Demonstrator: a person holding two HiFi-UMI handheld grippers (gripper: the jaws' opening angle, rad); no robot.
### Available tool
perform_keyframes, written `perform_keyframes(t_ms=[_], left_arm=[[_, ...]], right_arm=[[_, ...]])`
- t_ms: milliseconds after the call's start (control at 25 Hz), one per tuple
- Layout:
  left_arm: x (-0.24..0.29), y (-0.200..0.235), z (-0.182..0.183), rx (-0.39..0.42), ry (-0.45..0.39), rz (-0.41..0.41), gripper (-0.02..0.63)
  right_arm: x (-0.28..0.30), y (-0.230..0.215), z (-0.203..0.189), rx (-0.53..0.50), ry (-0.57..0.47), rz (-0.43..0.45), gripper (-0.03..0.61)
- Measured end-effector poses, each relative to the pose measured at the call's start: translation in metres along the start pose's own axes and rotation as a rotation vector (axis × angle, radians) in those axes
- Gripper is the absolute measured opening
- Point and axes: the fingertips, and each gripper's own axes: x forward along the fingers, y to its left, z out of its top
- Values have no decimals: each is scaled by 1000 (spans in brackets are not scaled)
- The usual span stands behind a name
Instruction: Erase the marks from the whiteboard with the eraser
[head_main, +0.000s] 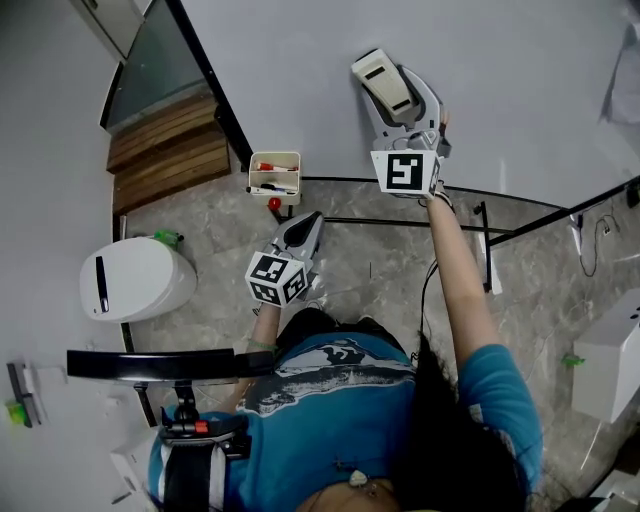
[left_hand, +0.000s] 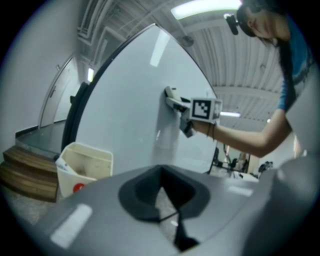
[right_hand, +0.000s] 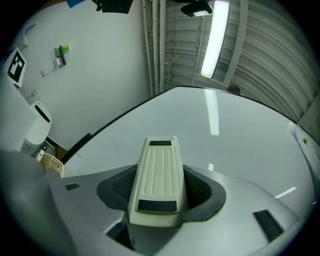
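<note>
Mid-wipe at the whiteboard (head_main: 520, 90), upper right of the head view: one cream eraser (head_main: 383, 80) clamped lengthwise in the closed jaws of the right gripper (head_main: 408, 118), raised to the board's face and seemingly touching it. Lower, near frame centre, the left gripper (head_main: 303, 228), jaws drawn together on nothing, only floor beyond them in its own view. No ink visible anywhere on the pale surface in any of the three views. Judged from that, erasing done or close to done, unless faint marks hidden under the eraser or beyond the frame edges. Count: one whiteboard, one eraser, two grippers, one cream tray (head_main: 274, 174) beside the board's lower edge just left of centre, with a few markers inside, too small to number surely. Also at left, one set of wooden steps (head_main: 165, 148) and one rounded white container (head_main: 135, 278).
</note>
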Motion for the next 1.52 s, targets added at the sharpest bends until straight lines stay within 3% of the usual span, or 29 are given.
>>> perform_keyframes(t_ms=[360,680,1160,1520], left_arm=[[-22,1,2,-2,-3,23,5],[-25,-3,2,-5,-9,32,5],[-23,-24,3,-10,-27,58,5],[-21,-87,-15,-22,-46,131,5]], right_arm=[[-6,51,0,-9,40,93,262],[-6,62,-3,-26,65,136,262],[-76,94,-3,157,117,254,263],[-183,109,-33,298,195,348,264]])
